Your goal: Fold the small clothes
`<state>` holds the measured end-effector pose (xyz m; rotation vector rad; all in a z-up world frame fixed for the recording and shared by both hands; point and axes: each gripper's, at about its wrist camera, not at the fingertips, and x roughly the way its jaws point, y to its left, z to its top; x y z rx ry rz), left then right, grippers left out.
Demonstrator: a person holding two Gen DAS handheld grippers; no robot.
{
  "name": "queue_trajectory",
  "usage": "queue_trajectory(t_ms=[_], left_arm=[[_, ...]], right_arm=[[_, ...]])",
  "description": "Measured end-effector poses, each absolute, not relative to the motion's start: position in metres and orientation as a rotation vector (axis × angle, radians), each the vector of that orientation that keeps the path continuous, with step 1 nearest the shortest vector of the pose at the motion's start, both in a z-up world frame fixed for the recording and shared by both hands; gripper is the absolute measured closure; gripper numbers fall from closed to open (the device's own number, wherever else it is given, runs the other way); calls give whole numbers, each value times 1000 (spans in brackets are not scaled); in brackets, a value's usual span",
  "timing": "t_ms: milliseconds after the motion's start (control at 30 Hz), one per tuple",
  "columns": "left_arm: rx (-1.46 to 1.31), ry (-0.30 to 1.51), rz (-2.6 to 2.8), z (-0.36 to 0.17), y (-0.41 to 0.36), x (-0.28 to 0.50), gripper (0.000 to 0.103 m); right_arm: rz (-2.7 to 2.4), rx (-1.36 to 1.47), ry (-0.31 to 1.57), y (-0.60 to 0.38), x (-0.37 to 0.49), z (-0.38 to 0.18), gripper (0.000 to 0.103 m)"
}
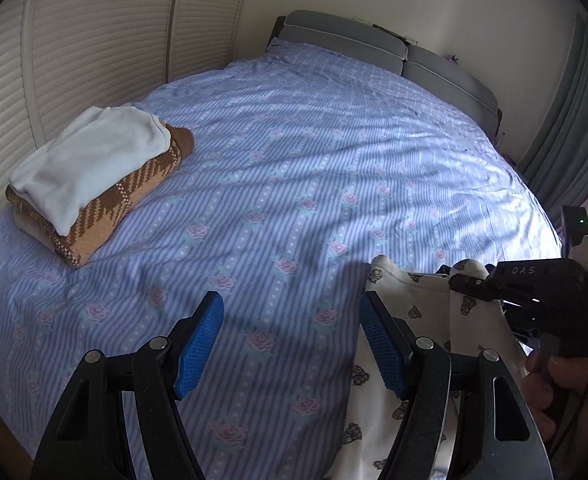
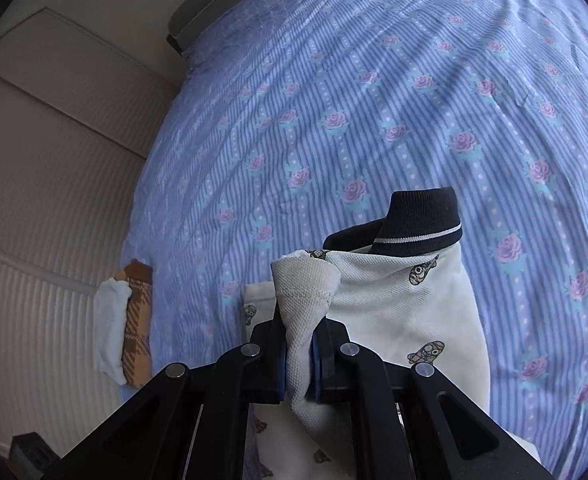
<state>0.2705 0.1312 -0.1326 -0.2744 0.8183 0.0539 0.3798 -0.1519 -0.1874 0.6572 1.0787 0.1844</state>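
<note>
Left gripper [image 1: 292, 344]: wide, blue pads [image 1: 198, 346] apart, nothing between them, bed sheet [image 1: 294, 168] below. Right gripper [image 2: 299, 360]: narrow, clamped on a bunched edge of the shirt [image 2: 410, 312], cream with small prints and a dark collar [image 2: 422, 220]. Shirt hanging from those jaws above the striped, rose-patterned sheet. Folded pile [image 1: 94, 176] at the bed's far left edge, white piece on top of a brown checked one. Hand [image 1: 550, 384] on the right grip.
</note>
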Motion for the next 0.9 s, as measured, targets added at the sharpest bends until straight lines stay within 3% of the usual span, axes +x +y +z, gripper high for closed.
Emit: queue_trajectory(t_ms=[267, 533, 700, 900], left_arm=[[-288, 850, 37, -149, 143, 273, 33], [-291, 851, 13, -150, 140, 270, 33], [-290, 850, 18, -148, 141, 267, 33], [-282, 842, 13, -142, 136, 260, 33]], right_arm=[[125, 514, 1147, -104, 390, -224, 91], [148, 489, 1131, -84, 394, -214, 91], [175, 435, 1206, -76, 404, -226, 83], [227, 374, 1109, -87, 379, -192, 69]])
